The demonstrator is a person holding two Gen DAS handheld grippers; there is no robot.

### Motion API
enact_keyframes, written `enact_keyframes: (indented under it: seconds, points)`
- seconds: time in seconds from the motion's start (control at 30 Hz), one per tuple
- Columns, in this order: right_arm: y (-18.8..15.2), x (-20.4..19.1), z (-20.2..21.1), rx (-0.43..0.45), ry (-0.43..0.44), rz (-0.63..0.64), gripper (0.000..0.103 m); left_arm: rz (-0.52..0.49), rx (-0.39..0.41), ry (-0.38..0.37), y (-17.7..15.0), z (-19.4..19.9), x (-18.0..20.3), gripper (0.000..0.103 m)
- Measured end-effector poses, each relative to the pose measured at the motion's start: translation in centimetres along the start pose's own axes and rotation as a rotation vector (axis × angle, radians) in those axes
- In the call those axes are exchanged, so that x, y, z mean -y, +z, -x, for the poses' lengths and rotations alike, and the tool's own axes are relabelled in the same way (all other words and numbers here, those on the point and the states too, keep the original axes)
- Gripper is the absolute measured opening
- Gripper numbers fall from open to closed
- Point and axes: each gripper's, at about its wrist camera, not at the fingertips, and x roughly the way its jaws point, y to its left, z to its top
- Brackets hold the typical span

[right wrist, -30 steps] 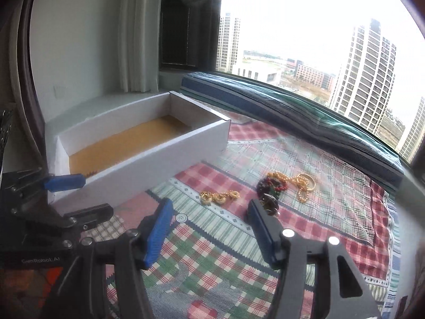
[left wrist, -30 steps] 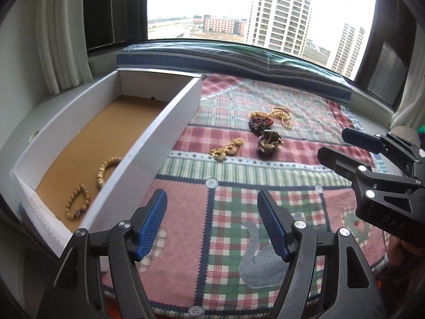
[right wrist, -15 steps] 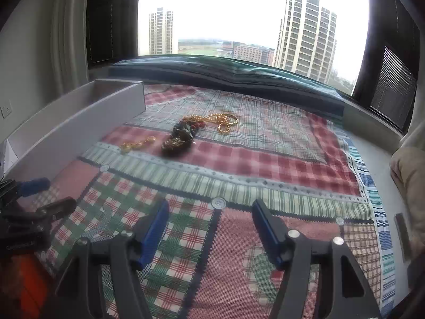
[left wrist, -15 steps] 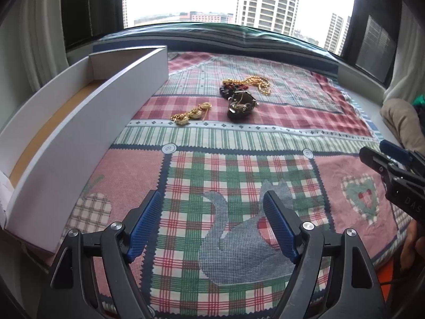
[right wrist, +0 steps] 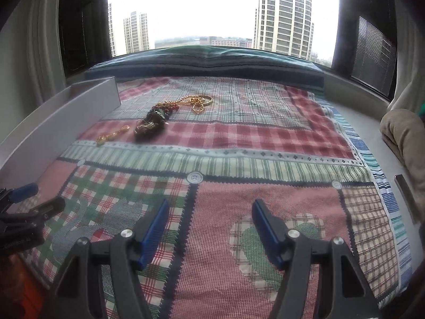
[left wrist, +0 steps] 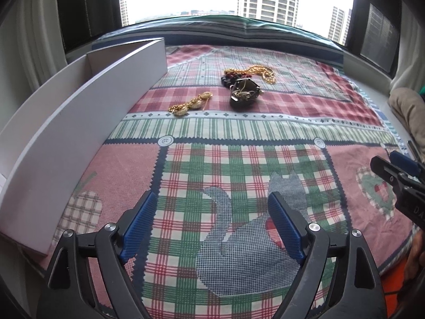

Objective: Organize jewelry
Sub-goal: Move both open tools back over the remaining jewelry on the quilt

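Your left gripper (left wrist: pixel 209 228) is spreading wider, the right gripper (right wrist: pixel 209 230) spread, both empty. The tangled jewelry pile (left wrist: pixel 243 94) lies at twelve o'clock; grab carelessly and linked chains may drag along.

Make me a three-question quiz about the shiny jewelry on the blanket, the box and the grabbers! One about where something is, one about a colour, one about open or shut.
1. Where does the white box sit, seen from the left wrist camera?
A. left of the jewelry
B. right of the jewelry
C. on top of it

2. What colour is the small chain nearest the box?
A. silver
B. gold
C. blue

3. What is between the left gripper pads?
A. a necklace
B. a bead bracelet
C. nothing

Answers:
1 A, the box wall runs along the blanket's left edge.
2 B, it glints yellow-gold.
3 C, the jaws are opening over bare blanket, far from the jewelry.
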Motion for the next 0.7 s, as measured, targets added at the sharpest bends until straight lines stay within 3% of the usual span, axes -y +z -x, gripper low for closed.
enact_keyframes:
  seconds: [0.13,0.7]
  points:
    - [-0.1,-0.4,-0.2,-0.012,0.017,0.008,0.066,-0.02,-0.01,0.004,0.0,-0.4,0.5,0.091]
    - [-0.2,-1.2,-1.2,-0.059,0.089,0.001,0.066,0.015,-0.053,0.003,-0.2,-1.7,-0.5,0.095]
